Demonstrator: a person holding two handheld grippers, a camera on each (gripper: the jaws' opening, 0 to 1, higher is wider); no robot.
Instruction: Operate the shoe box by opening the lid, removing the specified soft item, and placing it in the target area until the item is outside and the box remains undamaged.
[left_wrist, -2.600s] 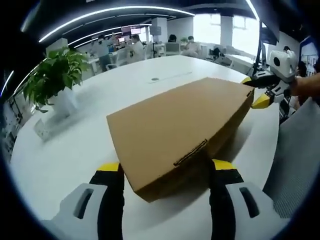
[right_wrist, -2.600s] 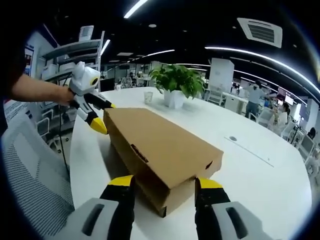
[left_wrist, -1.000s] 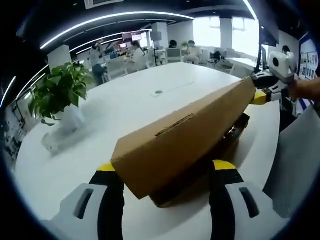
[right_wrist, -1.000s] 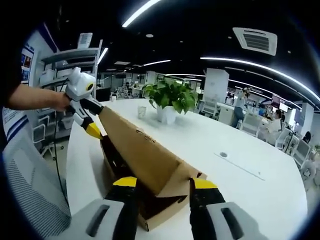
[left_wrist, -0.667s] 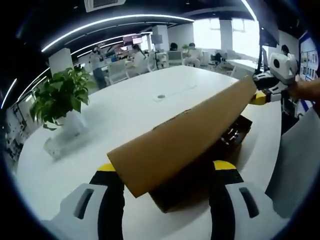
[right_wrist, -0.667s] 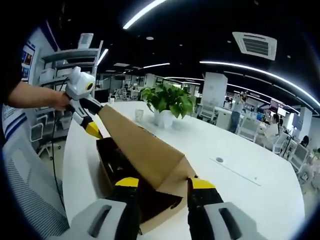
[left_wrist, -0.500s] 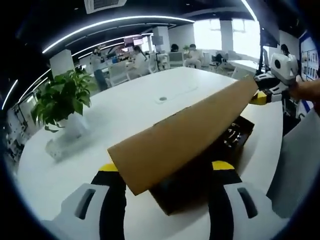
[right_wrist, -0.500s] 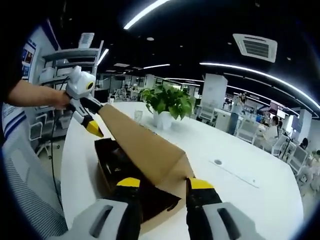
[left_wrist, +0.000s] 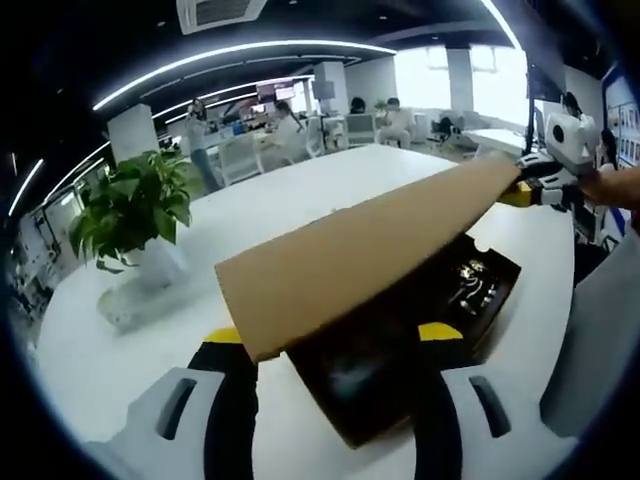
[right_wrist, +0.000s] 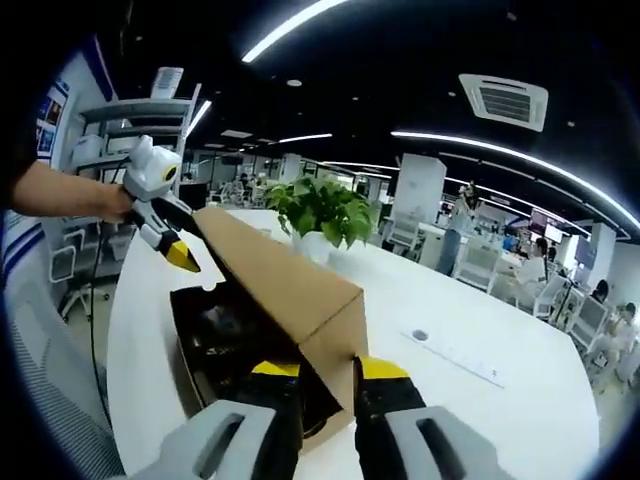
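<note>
With the lid (left_wrist: 360, 255) raised at a slant over the shoe box (left_wrist: 420, 330), I put us mid-opening, removal not yet begun. My left tongs (left_wrist: 335, 345) pinch one end corner of the lid; my right tongs (right_wrist: 325, 375), narrowed, pinch the opposite end flap. The box sits on the white worktop (left_wrist: 160, 330), its long axis running from one pair of tongs to the other. A dark interior shows just below the lid; I cannot make out the soft item. Next: swing the lid fully back, release one corner, reach in.
</note>
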